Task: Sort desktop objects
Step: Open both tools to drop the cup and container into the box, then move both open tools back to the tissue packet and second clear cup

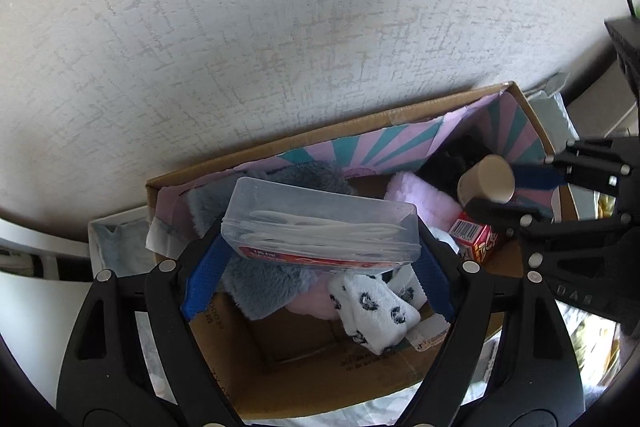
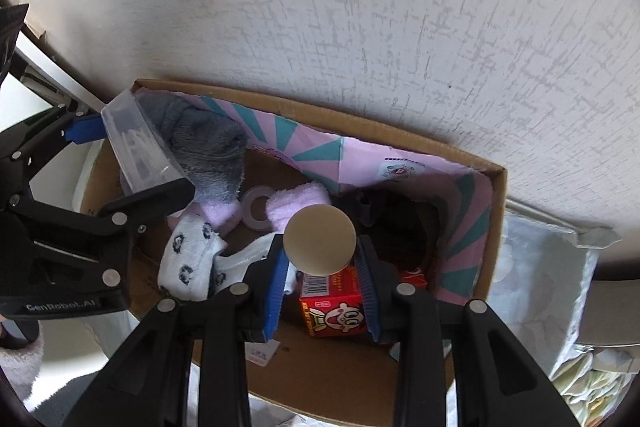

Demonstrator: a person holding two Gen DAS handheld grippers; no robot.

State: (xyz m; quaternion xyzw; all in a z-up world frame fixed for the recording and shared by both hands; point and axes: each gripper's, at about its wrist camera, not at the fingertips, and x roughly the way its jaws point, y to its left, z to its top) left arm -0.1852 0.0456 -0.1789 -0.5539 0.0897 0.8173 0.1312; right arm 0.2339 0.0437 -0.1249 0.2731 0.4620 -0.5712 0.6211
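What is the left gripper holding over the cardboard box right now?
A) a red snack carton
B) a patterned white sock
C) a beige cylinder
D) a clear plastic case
D: the left gripper has its blue pads clamped on both ends of the clear plastic case, while the beige cylinder sits in the right gripper.

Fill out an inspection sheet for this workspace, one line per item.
Surface: mostly hidden; pale patterned cloth shows below the cardboard box.
Job's things: clear plastic case and beige cylinder, each held above the open box.
Clutter: in the box, grey plush, pink fuzzy fabric, white patterned sock, red carton, tape ring, a black item at the back.
Grippers: left hand-held gripper shut on the case; right hand-held gripper shut on the cylinder.
Cables: nothing seen.
Surroundings: textured white wall; silvery bag right of the box.
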